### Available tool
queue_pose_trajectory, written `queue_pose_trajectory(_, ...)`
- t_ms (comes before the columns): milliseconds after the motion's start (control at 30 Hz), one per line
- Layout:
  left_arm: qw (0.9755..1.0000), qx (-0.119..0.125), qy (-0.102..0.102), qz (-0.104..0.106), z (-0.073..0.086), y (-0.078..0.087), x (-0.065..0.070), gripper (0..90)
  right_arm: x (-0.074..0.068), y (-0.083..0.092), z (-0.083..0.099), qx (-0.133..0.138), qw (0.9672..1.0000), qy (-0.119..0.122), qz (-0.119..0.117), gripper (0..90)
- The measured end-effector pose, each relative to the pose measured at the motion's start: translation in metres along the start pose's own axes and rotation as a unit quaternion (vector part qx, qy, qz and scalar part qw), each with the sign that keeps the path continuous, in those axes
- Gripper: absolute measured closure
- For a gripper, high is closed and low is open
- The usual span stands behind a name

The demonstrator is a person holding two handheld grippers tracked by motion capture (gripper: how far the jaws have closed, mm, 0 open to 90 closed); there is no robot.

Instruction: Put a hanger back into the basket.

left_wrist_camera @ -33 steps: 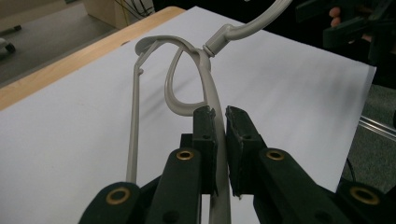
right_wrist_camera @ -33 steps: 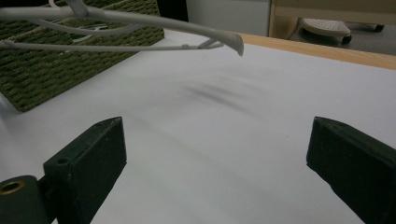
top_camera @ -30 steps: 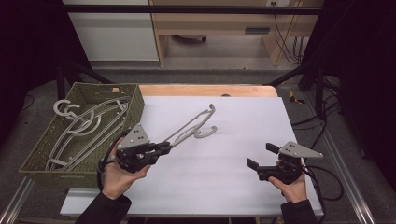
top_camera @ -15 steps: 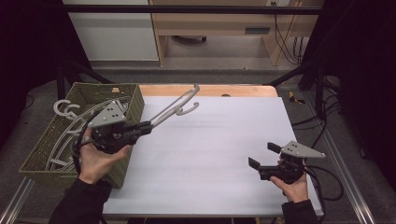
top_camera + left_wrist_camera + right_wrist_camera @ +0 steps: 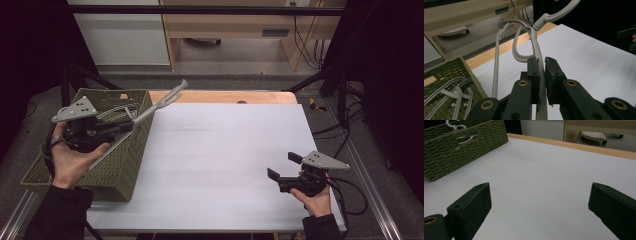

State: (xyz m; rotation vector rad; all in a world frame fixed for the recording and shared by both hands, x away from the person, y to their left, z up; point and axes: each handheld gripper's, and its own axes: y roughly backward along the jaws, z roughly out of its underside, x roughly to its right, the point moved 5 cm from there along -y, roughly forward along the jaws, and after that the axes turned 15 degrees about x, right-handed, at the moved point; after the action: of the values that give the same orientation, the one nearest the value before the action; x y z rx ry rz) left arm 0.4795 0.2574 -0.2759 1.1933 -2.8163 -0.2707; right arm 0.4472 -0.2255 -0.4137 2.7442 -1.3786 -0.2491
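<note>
My left gripper (image 5: 127, 126) is shut on a grey plastic hanger (image 5: 165, 100) and holds it above the right rim of the green woven basket (image 5: 120, 165). The hanger's far end sticks out up and right, past the basket's corner. In the left gripper view the pads (image 5: 551, 72) pinch the hanger's arm (image 5: 534, 37), and its hook curves off the top edge. Several more grey hangers (image 5: 449, 87) lie inside the basket (image 5: 451, 70). My right gripper (image 5: 283, 166) rests open at the table's front right with nothing between its jaws (image 5: 539, 195).
A white sheet (image 5: 225, 150) covers the table, with a wooden edge (image 5: 225, 96) along the back. The basket (image 5: 461, 152) stands at the table's left side. Behind the table are a wooden desk and cables on the floor.
My left gripper has carried the hanger left and upward, from over the table's middle to above the basket. The right gripper has stayed where it was.
</note>
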Motion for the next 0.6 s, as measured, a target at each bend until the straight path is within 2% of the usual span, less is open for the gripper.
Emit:
queue_pose_trajectory(267, 0.9995, -0.002, 0.015, -0.028, 0.009, 0.024, -0.029, 82.9, 0.001, -0.001, 0.001, -0.003, 1.0000, 0.000, 0.002, 5.0)
queue_pose_trajectory(600, 0.9983, 0.001, 0.032, -0.048, 0.016, 0.056, -0.057, 82.9, 0.001, -0.002, 0.003, -0.007, 1.0000, -0.001, 0.003, 5.0)
